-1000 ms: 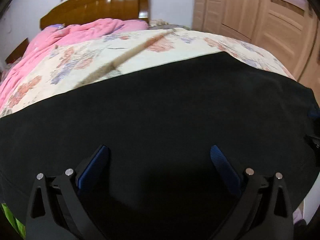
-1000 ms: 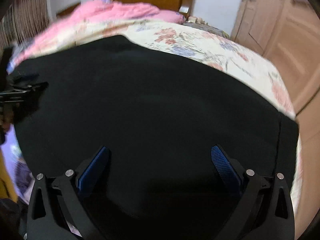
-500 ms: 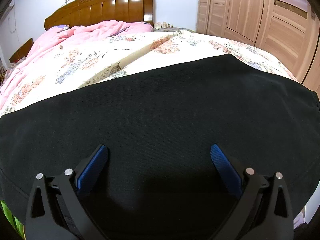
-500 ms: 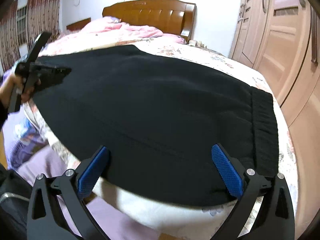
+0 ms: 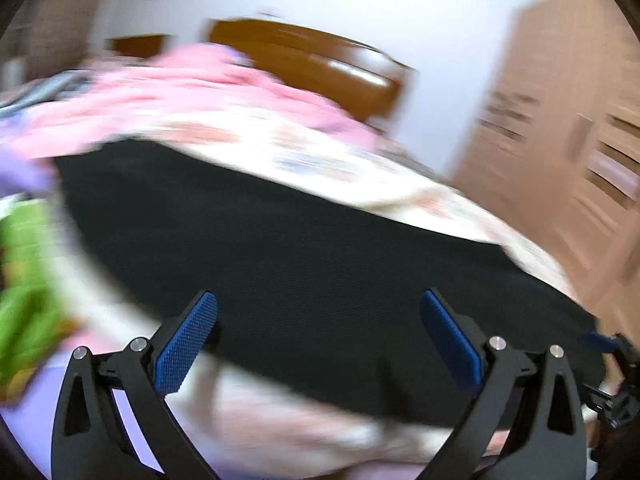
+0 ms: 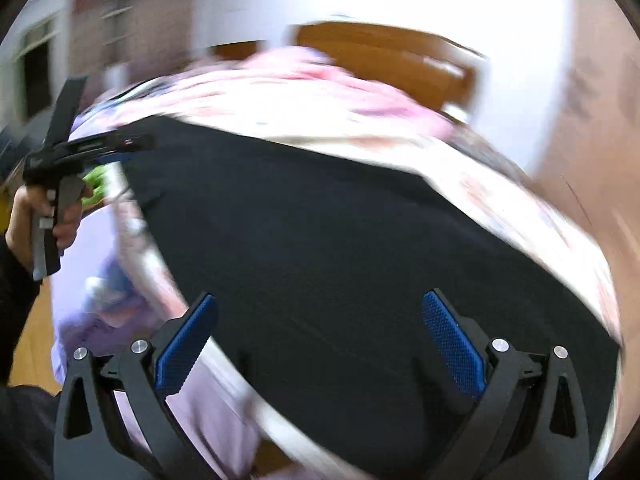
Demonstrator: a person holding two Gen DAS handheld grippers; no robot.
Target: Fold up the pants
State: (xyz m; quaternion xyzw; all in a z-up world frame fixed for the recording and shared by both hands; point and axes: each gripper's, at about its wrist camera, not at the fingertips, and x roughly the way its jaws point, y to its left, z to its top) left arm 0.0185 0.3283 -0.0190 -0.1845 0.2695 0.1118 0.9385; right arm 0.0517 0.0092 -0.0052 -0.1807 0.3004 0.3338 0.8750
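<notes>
Through the left wrist camera, badly smeared by motion, I see my left gripper (image 5: pixel 318 336) with its blue pads spread wide and nothing between them. The black pants (image 5: pixel 304 256) lie flat across the near part of the bed, over the floral cover (image 5: pixel 340 164); a pink quilt (image 5: pixel 192 84) is heaped near the wooden headboard (image 5: pixel 316 60). At the far right edge I catch part of the other gripper, beside the pants' corner.

Through the right wrist camera, also blurred, my right gripper (image 6: pixel 320 338) is likewise spread wide and holds nothing, poised over the pants (image 6: pixel 340 240). At the left, my left hand (image 6: pixel 42 216) grips the left tool's handle, its tip near the pants' far corner.
</notes>
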